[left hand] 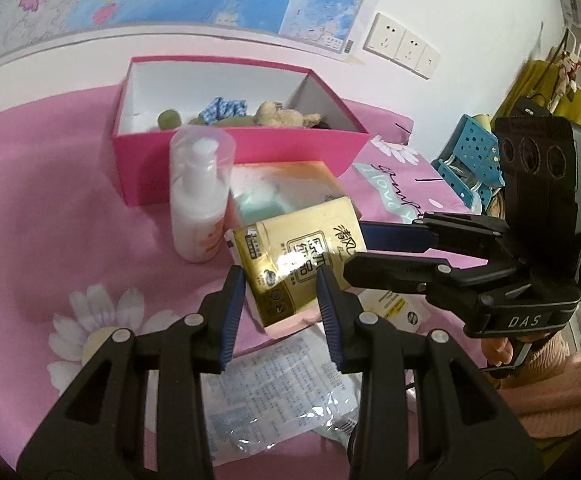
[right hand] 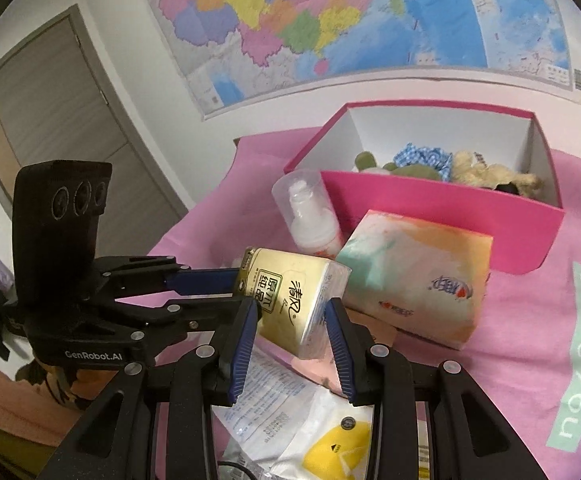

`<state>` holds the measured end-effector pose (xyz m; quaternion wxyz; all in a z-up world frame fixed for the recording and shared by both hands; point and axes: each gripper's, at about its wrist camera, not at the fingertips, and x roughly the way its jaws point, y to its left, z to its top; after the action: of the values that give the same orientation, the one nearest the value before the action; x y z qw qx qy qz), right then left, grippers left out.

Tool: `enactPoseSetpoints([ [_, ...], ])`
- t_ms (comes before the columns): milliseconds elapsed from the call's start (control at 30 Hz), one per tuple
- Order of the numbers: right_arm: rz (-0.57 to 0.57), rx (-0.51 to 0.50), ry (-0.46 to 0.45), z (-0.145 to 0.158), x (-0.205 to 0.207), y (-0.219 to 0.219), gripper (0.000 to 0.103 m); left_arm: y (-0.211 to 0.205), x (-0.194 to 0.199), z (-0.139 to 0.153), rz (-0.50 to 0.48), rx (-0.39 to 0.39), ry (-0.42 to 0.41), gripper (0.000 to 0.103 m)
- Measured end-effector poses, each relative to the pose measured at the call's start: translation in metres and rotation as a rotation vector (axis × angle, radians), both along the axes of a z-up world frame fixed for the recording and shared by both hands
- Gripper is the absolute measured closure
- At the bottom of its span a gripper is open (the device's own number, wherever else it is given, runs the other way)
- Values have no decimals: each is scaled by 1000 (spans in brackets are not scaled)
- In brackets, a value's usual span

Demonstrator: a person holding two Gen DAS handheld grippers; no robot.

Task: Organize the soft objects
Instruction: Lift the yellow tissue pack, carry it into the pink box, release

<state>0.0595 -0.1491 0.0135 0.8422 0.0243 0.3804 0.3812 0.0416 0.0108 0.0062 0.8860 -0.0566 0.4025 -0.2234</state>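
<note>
Jaws of the left gripper (left hand: 280, 312) stood wide, with the gold tissue pack (left hand: 298, 266) between the tips, tilted, its long axis running away toward the pink box (left hand: 242, 148). A lotion bottle (left hand: 198, 204) stood just left. The right gripper (left hand: 386, 252), marked "DAS", reached in sideways.

Seen from the right wrist, the right gripper (right hand: 292, 340) was also wide around the pack's end (right hand: 290, 300). A pastel tissue pack (right hand: 414, 276) lay beside it. The left gripper's (right hand: 206, 288) body read "GenRobot.AI".

Gold tissue pack (right hand: 290, 300) sits tilted between the open right hand-held gripper (right hand: 292, 334) fingers — pink box (right hand: 442, 216) behind.
</note>
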Motion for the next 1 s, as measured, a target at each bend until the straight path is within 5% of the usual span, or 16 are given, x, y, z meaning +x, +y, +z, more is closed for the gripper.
enactPoseSetpoints([
  [1000,-70,70,-124,52,39,-20,67,-18,49,58,-14,51,-128,65],
])
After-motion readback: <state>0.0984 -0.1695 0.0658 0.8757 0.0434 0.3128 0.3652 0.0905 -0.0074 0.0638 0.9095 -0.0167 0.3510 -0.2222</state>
